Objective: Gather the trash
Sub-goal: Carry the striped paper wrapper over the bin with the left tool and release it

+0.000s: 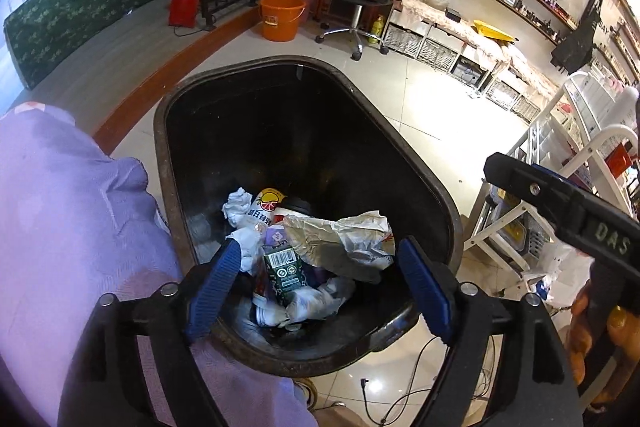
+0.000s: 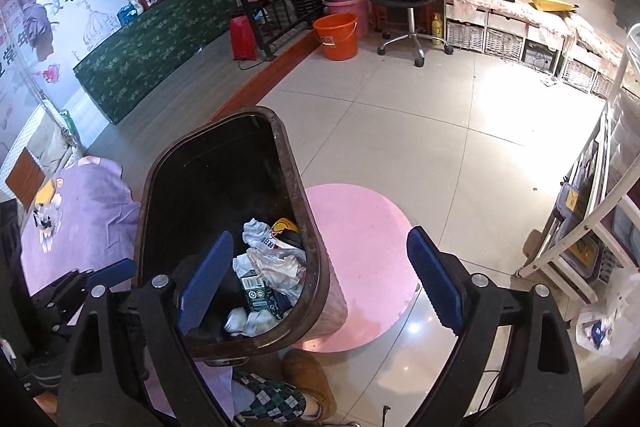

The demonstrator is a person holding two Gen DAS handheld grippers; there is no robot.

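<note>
Trash is all down in the bin (image 1: 436,195) right now: a green carton (image 1: 285,269), crumpled foil wrapper (image 1: 344,239), wadded tissues (image 1: 238,205) and a drink can (image 1: 266,205). My left gripper (image 1: 320,287) hangs over the opening with jaws spread wide and nothing between them, which I figure is where you want to be so stuff lands inside. My right gripper (image 2: 322,279) is wide and empty too, straddling the bin's near rim, with the pink mat (image 2: 360,267) beneath. Bin sits just beside the purple-covered bed (image 2: 80,203), handy for reaching both.
</note>
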